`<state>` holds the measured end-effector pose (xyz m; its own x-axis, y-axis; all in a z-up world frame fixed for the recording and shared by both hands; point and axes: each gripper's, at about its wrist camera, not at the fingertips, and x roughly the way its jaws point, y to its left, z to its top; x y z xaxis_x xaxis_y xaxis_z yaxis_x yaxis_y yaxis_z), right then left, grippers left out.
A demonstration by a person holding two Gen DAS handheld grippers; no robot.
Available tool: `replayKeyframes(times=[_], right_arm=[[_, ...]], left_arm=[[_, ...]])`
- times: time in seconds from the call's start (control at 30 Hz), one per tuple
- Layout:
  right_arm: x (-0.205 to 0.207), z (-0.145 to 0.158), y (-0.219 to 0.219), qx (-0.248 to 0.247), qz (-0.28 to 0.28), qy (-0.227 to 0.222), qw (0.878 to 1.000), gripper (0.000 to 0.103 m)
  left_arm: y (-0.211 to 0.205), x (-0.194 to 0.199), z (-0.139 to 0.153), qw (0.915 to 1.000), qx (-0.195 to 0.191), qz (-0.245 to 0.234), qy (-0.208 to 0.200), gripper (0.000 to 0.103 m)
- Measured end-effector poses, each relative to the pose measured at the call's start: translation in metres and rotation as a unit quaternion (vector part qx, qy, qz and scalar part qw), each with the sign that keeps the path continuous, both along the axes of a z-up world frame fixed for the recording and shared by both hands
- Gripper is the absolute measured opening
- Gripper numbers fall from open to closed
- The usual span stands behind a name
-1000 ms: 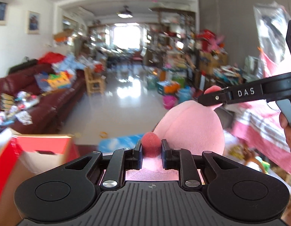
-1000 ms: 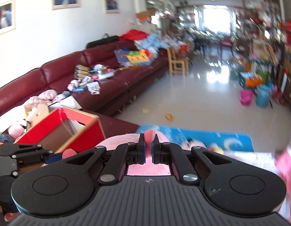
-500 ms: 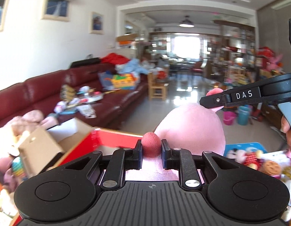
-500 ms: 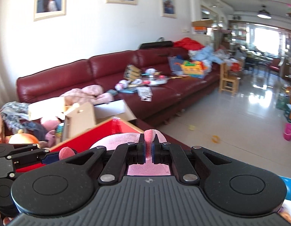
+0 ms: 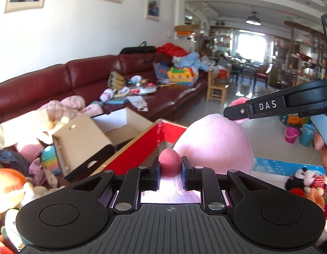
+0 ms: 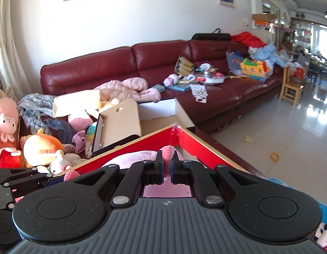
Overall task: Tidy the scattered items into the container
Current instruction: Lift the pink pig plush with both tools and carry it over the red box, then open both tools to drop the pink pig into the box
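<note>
Both grippers hold one large pink plush toy [image 5: 214, 141] in the air. My left gripper [image 5: 170, 165] is shut on a dark pink knob of the plush. My right gripper [image 6: 167, 166] is shut on a light pink ear or limb of the same plush [image 6: 138, 156]; it also shows in the left wrist view [image 5: 237, 114], pinching the plush's top. The red box [image 5: 140, 146] with open cardboard flaps lies just ahead and below; in the right wrist view its red inner wall [image 6: 155, 139] is right behind the plush.
A dark red sofa [image 6: 163, 61] strewn with toys and clothes runs along the wall. Stuffed toys [image 6: 40, 150] pile up at the left of the box. More toys [image 5: 305, 180] lie at the right. Tiled floor [image 6: 290, 122] stretches to the right.
Both grippers have swung left with the plush, from facing the long room to facing the sofa. The red box has come from the left edge to directly ahead and closer.
</note>
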<state>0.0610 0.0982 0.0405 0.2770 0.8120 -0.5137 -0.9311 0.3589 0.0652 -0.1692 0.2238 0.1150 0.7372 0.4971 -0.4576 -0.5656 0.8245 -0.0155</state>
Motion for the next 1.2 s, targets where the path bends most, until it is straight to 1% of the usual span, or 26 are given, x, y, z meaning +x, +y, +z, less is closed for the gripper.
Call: replayKeyframes(times=[0.1, 0.2, 0.37, 0.4, 0.43, 0.47, 0.5, 0.53, 0.57, 0.6, 0.67, 0.9, 0.97, 1.2], right_arm=[[0.002, -0.004, 0.022, -0.011, 0.011, -0.003, 1.000, 0.006], [0.005, -0.009, 0.042, -0.018, 0.019, -0.004, 1.000, 0.006], [0.021, -0.013, 0.072, -0.022, 0.018, 0.002, 1.000, 0.007], [0.024, -0.013, 0.078, -0.018, 0.018, 0.004, 1.000, 0.010], [0.027, -0.013, 0.082, -0.013, 0.021, 0.007, 1.000, 0.012], [0.030, -0.012, 0.084, -0.008, 0.023, 0.008, 1.000, 0.035], [0.033, -0.011, 0.083, -0.002, 0.019, 0.009, 1.000, 0.076], [0.035, -0.010, 0.079, 0.014, 0.013, 0.010, 1.000, 0.089], [0.036, -0.009, 0.073, 0.031, 0.012, 0.007, 0.999, 0.092], [0.036, -0.009, 0.068, 0.038, 0.019, 0.005, 0.999, 0.091], [0.037, -0.015, 0.064, 0.025, 0.027, 0.007, 0.999, 0.091], [0.044, -0.036, 0.049, -0.012, 0.025, 0.028, 0.999, 0.092], [0.044, -0.037, 0.042, -0.020, 0.024, 0.024, 0.999, 0.092], [0.043, -0.033, 0.025, -0.034, 0.030, 0.021, 0.999, 0.094]], left_arm=[[0.011, 0.007, -0.006, 0.9998, 0.002, 0.016, 0.011, 0.016], [0.016, 0.015, -0.013, 0.9994, -0.006, 0.025, 0.021, 0.016], [0.038, 0.037, -0.022, 0.9985, -0.017, 0.041, 0.031, 0.017], [0.043, 0.042, -0.024, 0.9981, -0.018, 0.049, 0.034, 0.019], [0.049, 0.046, -0.025, 0.9973, -0.020, 0.059, 0.038, 0.043], [0.054, 0.049, -0.026, 0.9967, -0.023, 0.068, 0.039, 0.053], [0.056, 0.050, -0.026, 0.9963, -0.021, 0.074, 0.038, 0.062], [0.056, 0.049, -0.024, 0.9963, -0.019, 0.077, 0.035, 0.081], [0.054, 0.048, -0.021, 0.9964, -0.012, 0.079, 0.029, 0.091], [0.051, 0.047, -0.019, 0.9965, -0.005, 0.079, 0.025, 0.093], [0.045, 0.050, -0.018, 0.9968, 0.006, 0.074, 0.030, 0.093], [0.033, 0.064, -0.034, 0.9972, -0.012, 0.048, 0.057, 0.094], [0.026, 0.067, -0.037, 0.9972, -0.010, 0.039, 0.063, 0.095], [0.008, 0.076, -0.042, 0.9977, -0.009, 0.018, 0.065, 0.096]])
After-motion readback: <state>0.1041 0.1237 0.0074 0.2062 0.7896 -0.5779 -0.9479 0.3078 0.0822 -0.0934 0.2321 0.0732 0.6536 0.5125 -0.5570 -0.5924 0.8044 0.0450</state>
